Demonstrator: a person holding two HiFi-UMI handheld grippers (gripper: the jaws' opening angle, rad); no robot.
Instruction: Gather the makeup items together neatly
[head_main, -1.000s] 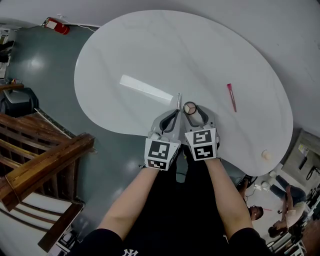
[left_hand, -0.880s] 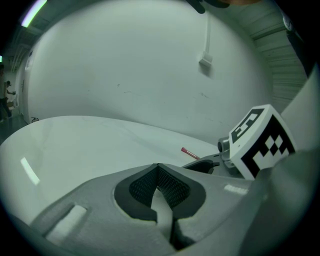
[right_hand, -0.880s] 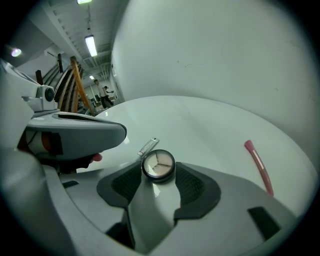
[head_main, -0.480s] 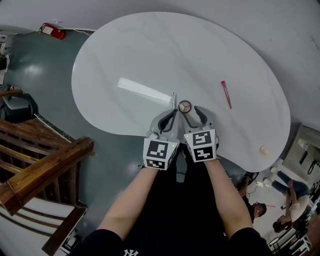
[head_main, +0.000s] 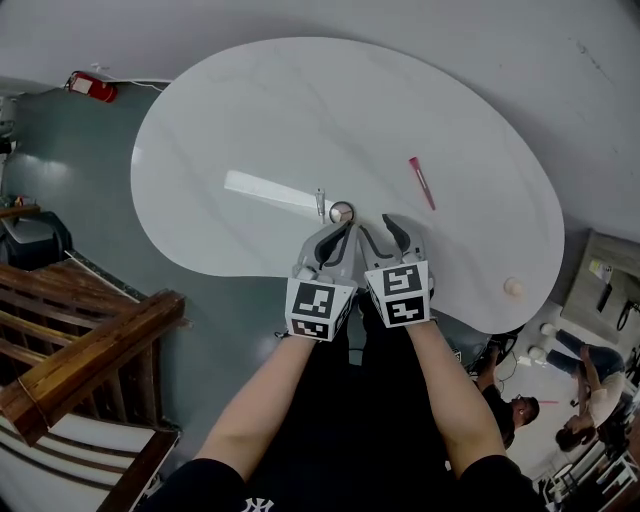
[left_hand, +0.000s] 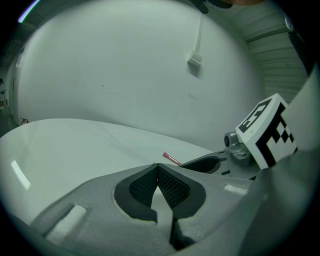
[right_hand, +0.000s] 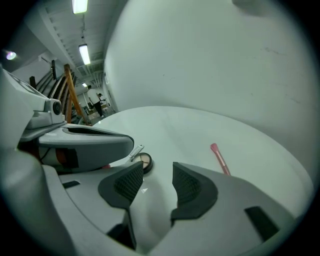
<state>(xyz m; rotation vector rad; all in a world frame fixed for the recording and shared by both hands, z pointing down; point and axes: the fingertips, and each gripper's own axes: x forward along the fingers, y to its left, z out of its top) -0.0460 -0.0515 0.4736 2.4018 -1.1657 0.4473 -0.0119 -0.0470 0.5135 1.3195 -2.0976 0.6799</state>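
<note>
On the white table (head_main: 250, 120) a round compact (head_main: 342, 212) lies beside a short silver tube (head_main: 320, 203). A pink pencil-like stick (head_main: 421, 183) lies apart, further right. My left gripper (head_main: 340, 230) is shut and empty, its tips just short of the compact. My right gripper (head_main: 376, 226) stands to the compact's right, its jaws apart and closing with nothing between them. In the right gripper view the compact (right_hand: 145, 161) and tube (right_hand: 135, 152) lie left of the right gripper (right_hand: 157, 172), and the pink stick (right_hand: 220, 159) lies ahead to the right. The left gripper (left_hand: 158, 167) sees the pink stick (left_hand: 171, 159) far off.
A small cream round object (head_main: 513, 286) sits at the table's right edge. The table's near edge curves in just under both grippers. A wooden stair rail (head_main: 90, 350) is on the left, a red extinguisher (head_main: 85, 85) is on the floor, and people (head_main: 520, 415) are at lower right.
The compact was at the right gripper's jaws; now that gripper has drawn off to the right and the compact lies in front of the left gripper, beside the tube.
</note>
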